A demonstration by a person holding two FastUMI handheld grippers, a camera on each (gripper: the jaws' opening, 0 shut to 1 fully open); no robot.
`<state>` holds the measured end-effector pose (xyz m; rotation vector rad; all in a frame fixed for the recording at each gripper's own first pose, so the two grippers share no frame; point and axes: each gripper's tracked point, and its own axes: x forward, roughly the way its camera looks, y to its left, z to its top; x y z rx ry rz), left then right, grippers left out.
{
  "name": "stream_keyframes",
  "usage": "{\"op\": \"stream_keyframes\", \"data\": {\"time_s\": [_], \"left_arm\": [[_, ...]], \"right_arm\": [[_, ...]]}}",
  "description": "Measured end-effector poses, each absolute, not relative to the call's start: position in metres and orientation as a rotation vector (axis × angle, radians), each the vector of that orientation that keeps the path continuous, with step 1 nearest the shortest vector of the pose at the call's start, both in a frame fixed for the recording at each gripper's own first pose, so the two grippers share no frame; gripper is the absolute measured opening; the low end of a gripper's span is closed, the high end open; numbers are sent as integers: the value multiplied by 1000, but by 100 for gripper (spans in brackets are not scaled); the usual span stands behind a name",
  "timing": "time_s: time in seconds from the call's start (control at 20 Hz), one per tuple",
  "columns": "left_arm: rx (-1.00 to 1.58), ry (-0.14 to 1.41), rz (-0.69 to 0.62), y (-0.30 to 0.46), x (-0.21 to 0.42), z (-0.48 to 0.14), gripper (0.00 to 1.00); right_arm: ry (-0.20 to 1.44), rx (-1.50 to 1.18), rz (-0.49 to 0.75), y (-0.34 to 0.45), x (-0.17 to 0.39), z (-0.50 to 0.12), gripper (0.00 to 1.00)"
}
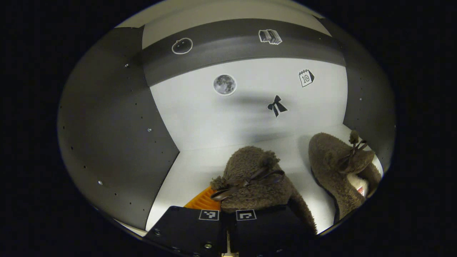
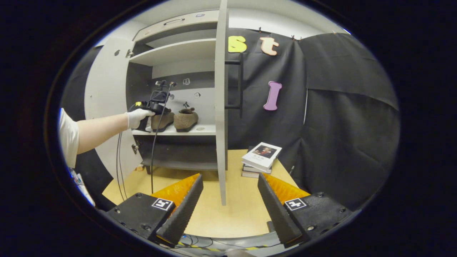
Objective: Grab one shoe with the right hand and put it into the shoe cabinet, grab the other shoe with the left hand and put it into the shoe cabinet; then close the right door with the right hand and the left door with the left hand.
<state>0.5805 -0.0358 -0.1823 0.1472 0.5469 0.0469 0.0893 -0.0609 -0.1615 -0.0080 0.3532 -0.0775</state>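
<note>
- Slipper one (image 1: 257, 182), brown and fuzzy with a dark bow, sits directly ahead of the left gripper (image 1: 226, 217) in the left gripper view, on the pale shelf (image 1: 185, 178) inside the shoe cabinet (image 1: 107, 135).
- Left gripper fingers are drawn close together at the slipper's heel end; the fuzzy upper hides the tips, so I cannot tell whether both press on it.
- Second slipper (image 1: 339, 171) of the same kind rests near the shelf's right edge, beside the cabinet's dark right wall, apart from the first, toe toward the back panel.
- Stickers on the pale back panel include a moon (image 1: 225, 84), a black bow (image 1: 276, 106) and a calendar page (image 1: 306, 77).
- From the right gripper view, a white-gloved hand (image 2: 137, 117) holds the left gripper at the front left of the middle shelf (image 2: 200, 130), against the left slipper; both slippers stand side by side there.
- Left door (image 2: 105, 107) is swung wide open, and the right door (image 2: 221, 107) stands open edge-on toward the camera, with a dark bar handle (image 2: 240, 84).
- Right gripper (image 2: 230, 203) hangs over the wooden table (image 2: 235, 210) in front of the cabinet, fingers spread wide apart and holding nothing.
- Books (image 2: 260, 159) lie stacked on the table near its back edge, right of the right door.
</note>
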Motion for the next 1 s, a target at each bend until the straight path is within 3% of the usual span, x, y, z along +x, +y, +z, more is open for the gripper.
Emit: {"op": "stream_keyframes", "data": {"time_s": [0.25, 0.35, 0.45, 0.55, 0.6, 0.65, 0.75, 1.0], "left_arm": [[166, 527, 48, -31, 573, -175, 16], [160, 502, 40, -31, 569, -165, 47], [164, 477, 49, -27, 563, -156, 69], [159, 474, 44, -26, 555, -152, 82], [156, 465, 40, -26, 551, -147, 81], [153, 458, 33, -25, 546, -143, 89], [148, 452, 21, -25, 535, -137, 94], [137, 381, -10, -27, 501, -103, 96]], "right_arm": [[360, -5, -82, -62, 87, -164, 99], [355, -1, -91, -66, 86, -162, 99], [354, 6, -97, -66, 85, -162, 99], [352, 5, -96, -63, 81, -162, 99], [349, 4, -94, -62, 79, -161, 99], [347, 4, -90, -59, 77, -160, 99], [341, 1, -83, -56, 72, -158, 99], [325, -4, -64, -45, 60, -152, 99]]}}
